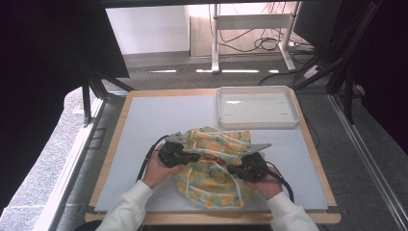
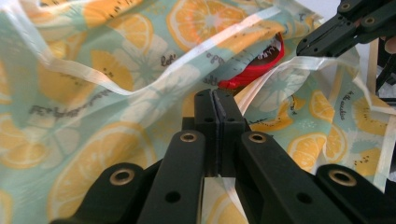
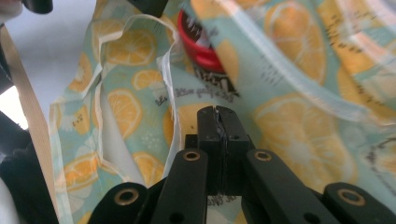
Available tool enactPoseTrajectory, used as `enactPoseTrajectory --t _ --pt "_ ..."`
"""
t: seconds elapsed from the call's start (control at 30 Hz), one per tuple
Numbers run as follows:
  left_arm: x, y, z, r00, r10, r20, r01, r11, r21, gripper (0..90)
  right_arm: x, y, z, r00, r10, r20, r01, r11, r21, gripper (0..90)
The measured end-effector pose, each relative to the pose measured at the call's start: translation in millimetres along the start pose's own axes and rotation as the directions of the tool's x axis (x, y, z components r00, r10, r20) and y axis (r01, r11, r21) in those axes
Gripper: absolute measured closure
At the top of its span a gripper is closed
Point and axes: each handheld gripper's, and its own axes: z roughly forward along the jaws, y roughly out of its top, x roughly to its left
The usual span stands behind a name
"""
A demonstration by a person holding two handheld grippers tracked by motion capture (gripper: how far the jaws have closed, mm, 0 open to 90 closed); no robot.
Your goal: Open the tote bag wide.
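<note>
A cloth bag (image 1: 216,183) printed with orange slices lies on the pale mat, its mouth facing away from me. A red item with black-and-white print (image 1: 214,159) (image 2: 261,70) (image 3: 201,42) sits inside the mouth. My left gripper (image 1: 195,156) (image 2: 215,98) is at the left side of the mouth, jaws shut where the white trim (image 2: 154,88) meets their tips. On the right side my right gripper (image 1: 231,168) (image 3: 218,114) is shut with a thin edge of cloth between its pads. The right gripper (image 2: 336,32) also appears at the top right of the left gripper view.
A shallow white tray (image 1: 256,124) stands at the back right of the mat (image 1: 159,120). The wooden table edge (image 1: 110,159) frames the mat. Desk legs and cables (image 1: 250,43) lie on the floor beyond the table.
</note>
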Motion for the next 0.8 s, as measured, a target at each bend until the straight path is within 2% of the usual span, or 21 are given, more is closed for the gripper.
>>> enactPoseTrajectory --t 0.3,0.5,0.7,0.8 --pt "-0.9 -2.6 11.0 1.0 -0.004 0.001 0.004 0.9994 0.035 89.6 3.6 -3.0 10.0 0.9997 -0.017 -0.015 0.018 0.999 0.038 88.4" --pt "3.3 -2.8 18.1 0.9998 -0.016 -0.015 0.017 0.9991 0.039 89.8 1.3 -2.3 9.7 0.9998 -0.021 -0.007 0.021 0.999 0.034 88.4" --pt "4.2 -1.0 22.7 0.9986 0.002 -0.052 0.0 0.9991 0.042 89.9 0.6 -2.5 10.7 0.9997 -0.022 -0.006 0.022 0.999 0.044 88.4" --pt "7.3 1.1 23.9 0.9962 0.006 -0.086 -0.003 0.9993 0.038 89.9 1.4 -2.4 11.0 0.9995 -0.031 -0.006 0.031 0.999 0.043 88.3"
